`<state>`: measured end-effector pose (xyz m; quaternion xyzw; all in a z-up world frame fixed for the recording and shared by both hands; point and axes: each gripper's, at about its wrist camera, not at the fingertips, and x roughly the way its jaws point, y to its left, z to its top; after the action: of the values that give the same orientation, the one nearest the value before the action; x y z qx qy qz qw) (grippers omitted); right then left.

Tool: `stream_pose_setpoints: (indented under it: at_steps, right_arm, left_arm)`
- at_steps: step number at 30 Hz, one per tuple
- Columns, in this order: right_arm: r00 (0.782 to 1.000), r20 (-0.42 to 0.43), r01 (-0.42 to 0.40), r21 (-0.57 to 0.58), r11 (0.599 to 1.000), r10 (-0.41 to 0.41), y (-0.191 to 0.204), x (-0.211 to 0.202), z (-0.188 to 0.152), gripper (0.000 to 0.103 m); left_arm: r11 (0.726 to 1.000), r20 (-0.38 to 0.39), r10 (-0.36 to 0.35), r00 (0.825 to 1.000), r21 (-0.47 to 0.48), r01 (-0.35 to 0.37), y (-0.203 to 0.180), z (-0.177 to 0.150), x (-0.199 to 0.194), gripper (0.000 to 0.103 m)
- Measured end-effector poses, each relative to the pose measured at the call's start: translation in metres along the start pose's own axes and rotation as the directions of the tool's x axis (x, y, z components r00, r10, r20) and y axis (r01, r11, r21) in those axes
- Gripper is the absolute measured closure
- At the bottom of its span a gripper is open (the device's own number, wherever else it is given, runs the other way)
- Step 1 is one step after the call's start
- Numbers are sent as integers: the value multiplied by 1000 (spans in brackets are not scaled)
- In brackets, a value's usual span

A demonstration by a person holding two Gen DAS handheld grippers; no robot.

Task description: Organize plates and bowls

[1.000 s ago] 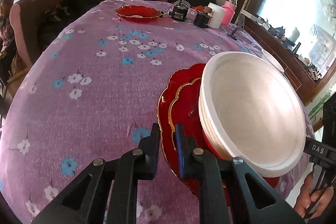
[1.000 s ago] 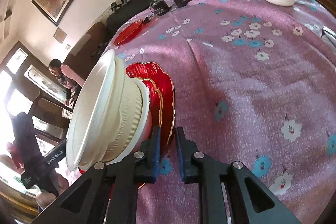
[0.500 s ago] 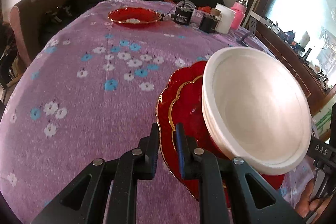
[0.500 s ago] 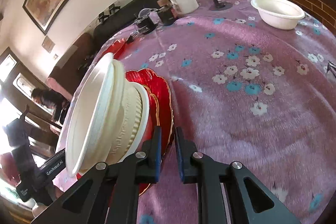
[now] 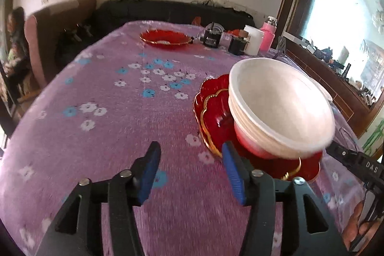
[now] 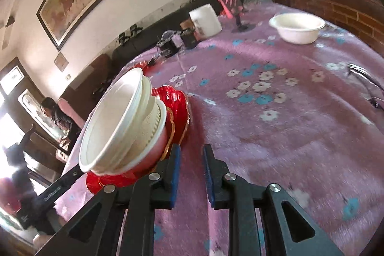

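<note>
A stack of red scalloped plates (image 5: 217,112) with nested white bowls (image 5: 280,109) on top rests on the purple flowered tablecloth. My left gripper (image 5: 190,168) is open and empty, its right finger just beside the plates' near edge. In the right wrist view the same plates (image 6: 176,107) and bowls (image 6: 122,121) sit left of my right gripper (image 6: 190,175), which is open a little and empty, its left finger close to the plate rim. A lone red plate (image 5: 165,38) lies at the far side. A lone white bowl (image 6: 297,26) sits at the far right.
A white cup (image 6: 206,20), a pink bottle (image 6: 228,0), a phone stand and small black devices (image 5: 212,38) stand at the table's far end. A fork (image 6: 364,77) lies at the right edge. A person (image 6: 61,119) sits beyond the left edge.
Both grippers were shut on the red plates' rim with the stack tilted up. Now both have opened and drawn back, and the stack sits lower on the cloth.
</note>
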<state>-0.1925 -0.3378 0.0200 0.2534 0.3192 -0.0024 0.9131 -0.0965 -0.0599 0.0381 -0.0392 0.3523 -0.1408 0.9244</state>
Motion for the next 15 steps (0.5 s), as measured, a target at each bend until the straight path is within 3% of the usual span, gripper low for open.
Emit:
stream_pose_setpoints:
  at_steps: [2, 7, 10, 14, 15]
  right_arm:
    - [1000, 3, -14, 14, 1000, 14, -1, -2, -8, 79]
    - [1000, -2, -15, 11, 1000, 15, 1, 6, -22, 75]
    - [997, 77, -32, 13, 999, 30, -1, -7, -21, 73]
    - [993, 112, -43, 14, 999, 41, -1, -15, -27, 69]
    - [992, 119, -45, -2, 999, 45, 2, -17, -28, 63]
  left_arm:
    - [1000, 53, 8, 999, 22, -9, -6, -5, -9, 31]
    - [994, 140, 87, 986, 53, -95, -17, -12, -29, 27]
    - [988, 227, 149, 962, 14, -157, -17, -33, -50, 7]
    - [979, 296, 189, 936, 12, -201, -20, -45, -68, 0]
    - [976, 302, 202, 932, 14, -216, -20, -45, -72, 0]
